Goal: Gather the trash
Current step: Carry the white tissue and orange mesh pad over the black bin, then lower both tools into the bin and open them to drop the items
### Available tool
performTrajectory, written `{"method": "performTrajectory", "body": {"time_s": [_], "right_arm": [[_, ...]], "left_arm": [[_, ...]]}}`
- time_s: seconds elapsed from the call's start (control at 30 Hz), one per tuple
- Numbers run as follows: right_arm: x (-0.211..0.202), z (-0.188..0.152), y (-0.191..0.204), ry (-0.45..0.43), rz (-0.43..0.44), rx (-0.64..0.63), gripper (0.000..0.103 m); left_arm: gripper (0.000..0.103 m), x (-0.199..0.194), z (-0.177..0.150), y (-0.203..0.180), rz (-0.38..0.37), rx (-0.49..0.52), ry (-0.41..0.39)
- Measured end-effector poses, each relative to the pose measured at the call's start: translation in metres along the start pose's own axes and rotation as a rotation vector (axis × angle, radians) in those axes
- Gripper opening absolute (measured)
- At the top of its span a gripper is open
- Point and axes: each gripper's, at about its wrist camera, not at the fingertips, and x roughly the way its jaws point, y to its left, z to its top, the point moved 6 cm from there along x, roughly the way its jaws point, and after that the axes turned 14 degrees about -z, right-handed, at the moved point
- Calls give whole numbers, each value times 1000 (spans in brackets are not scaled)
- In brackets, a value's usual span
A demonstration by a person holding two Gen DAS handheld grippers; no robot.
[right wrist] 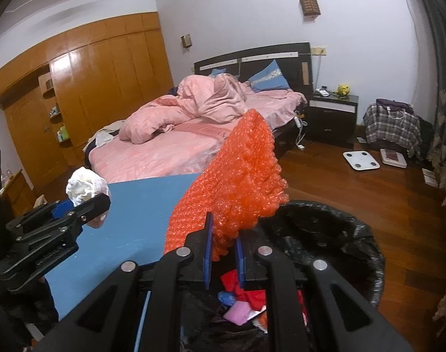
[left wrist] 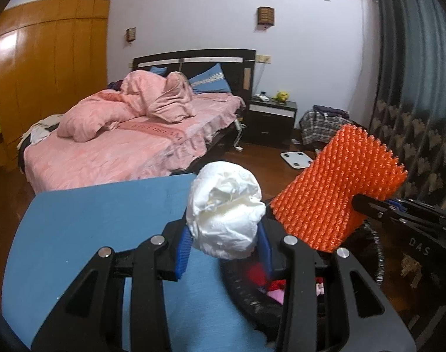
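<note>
My left gripper (left wrist: 224,243) is shut on a crumpled white tissue wad (left wrist: 225,209), held above the blue table's (left wrist: 91,228) right edge; it also shows in the right wrist view (right wrist: 86,186). My right gripper (right wrist: 224,252) is shut on a sheet of orange bubble wrap (right wrist: 237,184), held over the black-lined trash bin (right wrist: 340,234). The wrap also shows in the left wrist view (left wrist: 337,184). The bin (left wrist: 252,293) holds red and pink scraps.
A bed with pink bedding (right wrist: 179,135) stands behind the table. A dark nightstand (right wrist: 332,117), a plaid bag (right wrist: 391,129) and a white scale (right wrist: 360,160) are on the wood floor at right. Wooden wardrobes (right wrist: 91,88) line the left wall. Curtains (left wrist: 413,88) hang at right.
</note>
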Motion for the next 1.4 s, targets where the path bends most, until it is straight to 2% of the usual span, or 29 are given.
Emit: {"method": "performTrajectory", "body": {"time_s": [0.47, 0.67, 1.2, 1.4], "right_arm": [[4, -8, -50, 14, -93, 17, 13], [18, -19, -68, 54, -125, 28, 13], [41, -37, -92, 119, -159, 54, 13], [57, -50, -97, 159, -167, 51, 13]], "left_arm": [[37, 32, 1, -41, -75, 49, 22], [38, 55, -4, -52, -100, 60, 50], [38, 114, -35, -61, -146, 57, 127], [38, 139, -51, -57, -170, 44, 180]]}}
